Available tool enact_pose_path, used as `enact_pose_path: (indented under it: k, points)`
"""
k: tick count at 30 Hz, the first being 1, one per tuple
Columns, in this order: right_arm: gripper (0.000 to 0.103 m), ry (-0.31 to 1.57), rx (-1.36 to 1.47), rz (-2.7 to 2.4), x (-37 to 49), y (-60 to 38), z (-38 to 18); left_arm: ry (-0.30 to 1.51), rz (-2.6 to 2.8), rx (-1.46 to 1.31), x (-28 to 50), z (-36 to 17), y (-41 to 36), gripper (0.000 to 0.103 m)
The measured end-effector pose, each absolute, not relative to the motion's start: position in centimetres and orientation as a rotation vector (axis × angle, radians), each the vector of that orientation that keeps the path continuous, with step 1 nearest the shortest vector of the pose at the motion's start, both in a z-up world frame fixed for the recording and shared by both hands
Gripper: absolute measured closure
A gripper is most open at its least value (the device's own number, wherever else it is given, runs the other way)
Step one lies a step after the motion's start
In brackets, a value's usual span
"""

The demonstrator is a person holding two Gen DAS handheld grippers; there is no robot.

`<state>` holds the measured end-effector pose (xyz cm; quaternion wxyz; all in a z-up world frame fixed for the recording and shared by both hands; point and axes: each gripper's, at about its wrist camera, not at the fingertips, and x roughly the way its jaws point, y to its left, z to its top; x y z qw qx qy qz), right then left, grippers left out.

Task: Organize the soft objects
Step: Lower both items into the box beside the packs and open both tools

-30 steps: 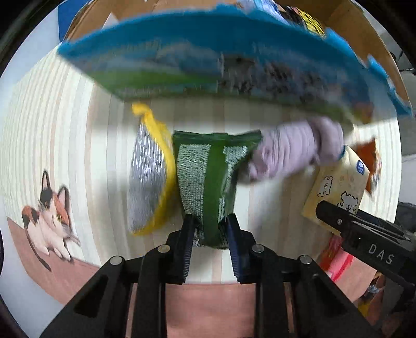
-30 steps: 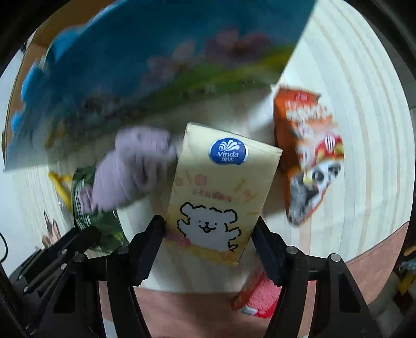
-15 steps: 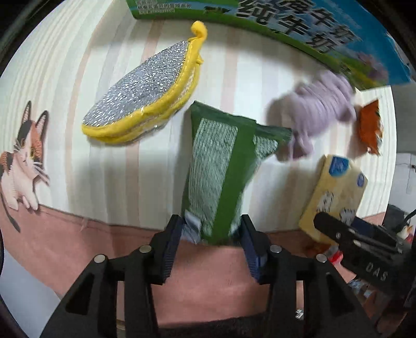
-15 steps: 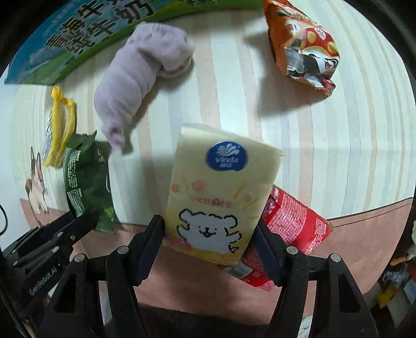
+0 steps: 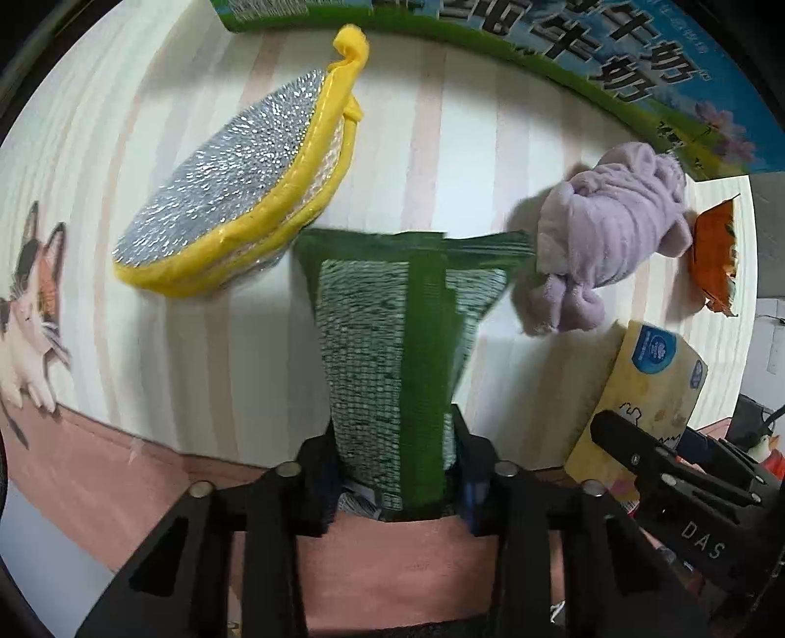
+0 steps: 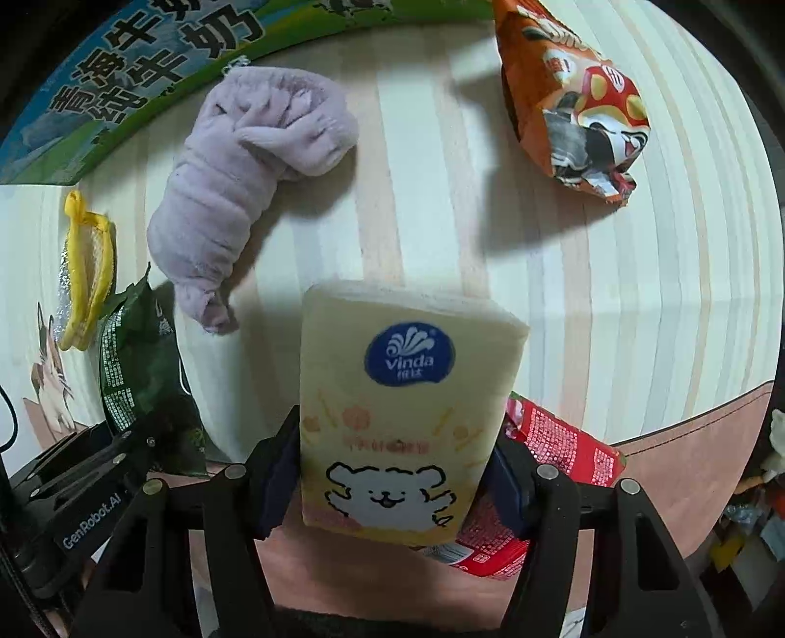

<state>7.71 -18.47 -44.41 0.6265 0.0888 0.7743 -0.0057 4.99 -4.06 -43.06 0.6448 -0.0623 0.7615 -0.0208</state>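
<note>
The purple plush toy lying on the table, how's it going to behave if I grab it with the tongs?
The purple plush toy looks wrinkled and slumped, so it will probably squash and flop rather than hold shape. Its fuzzy fabric should grip well, not slip. Lying flat on the striped table, it seems unlikely to roll.

In the left wrist view the tall green plastic snack pouch is blurred, its fine print unreadable, and its lower end is hidden between the fingers. At one o'clock the blue-and-green printed carton is cut off by the frame. At three o'clock the orange foil packet is partly hidden behind the lilac plush toy. In the right wrist view the red plastic packet lies mostly hidden under the pale yellow Vinda tissue pack.
</note>
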Motion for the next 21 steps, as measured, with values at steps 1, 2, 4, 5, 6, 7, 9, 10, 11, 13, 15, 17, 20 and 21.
enact_pose_path:
  k: [1, 2, 4, 5, 6, 7, 9, 10, 11, 13, 15, 17, 20, 21]
  points:
    - [0.036, 1.774, 0.199, -0.006, 7.5, -18.5, -44.3, 1.709, -0.051, -0.14, 4.5, -42.1, -4.4, 0.072]
    - [0.036, 1.771, 0.196, 0.006, 7.2, -18.4, -44.0, 1.693, -0.055, -0.138, 4.2, -41.3, -4.9, 0.072]
    - [0.036, 1.762, 0.215, 0.042, 6.3, -18.4, -42.6, 1.666, -0.075, -0.137, 3.6, -39.3, -5.6, 0.072]
    - [0.036, 1.756, 0.222, 0.059, 5.9, -18.6, -41.8, 1.642, -0.098, -0.149, 2.9, -37.5, -6.1, 0.072]
    - [0.036, 1.746, 0.231, 0.08, 5.7, -18.7, -40.9, 1.623, -0.111, -0.153, 2.4, -36.2, -5.5, 0.072]
    - [0.036, 1.732, 0.239, 0.101, 5.5, -18.8, -39.8, 1.608, -0.121, -0.156, 2.2, -35.2, -5.5, 0.072]
    - [0.036, 1.694, 0.271, 0.143, 5.2, -19.0, -37.0, 1.554, -0.149, -0.173, 2.5, -32.0, -6.1, 0.072]
    - [0.036, 1.677, 0.278, 0.158, 5.4, -19.1, -35.8, 1.521, -0.161, -0.184, 2.6, -30.5, -6.2, 0.072]
    - [0.036, 1.645, 0.285, 0.175, 5.7, -19.2, -34.1, 1.502, -0.171, -0.198, 3.0, -29.4, -6.2, 0.072]
    - [0.036, 1.591, 0.299, 0.194, 6.4, -19.6, -31.3, 1.459, -0.197, -0.221, 5.3, -26.5, -5.0, 0.072]
    - [0.036, 1.53, 0.321, 0.216, 7.7, -20.0, -28.4, 1.418, -0.222, -0.225, 8.4, -23.6, -5.0, 0.072]
    - [0.036, 1.466, 0.336, 0.24, 9.4, -20.5, -25.3, 1.393, -0.223, -0.226, 10.5, -21.2, -3.7, 0.072]
    - [0.036, 1.398, 0.312, 0.235, 12.8, -20.6, -22.6, 1.357, -0.202, -0.194, 15.6, -19.5, -3.2, 0.072]
    - [0.036, 1.382, 0.306, 0.221, 14.3, -20.6, -22.1, 1.353, -0.192, -0.18, 17.0, -19.2, -2.8, 0.072]
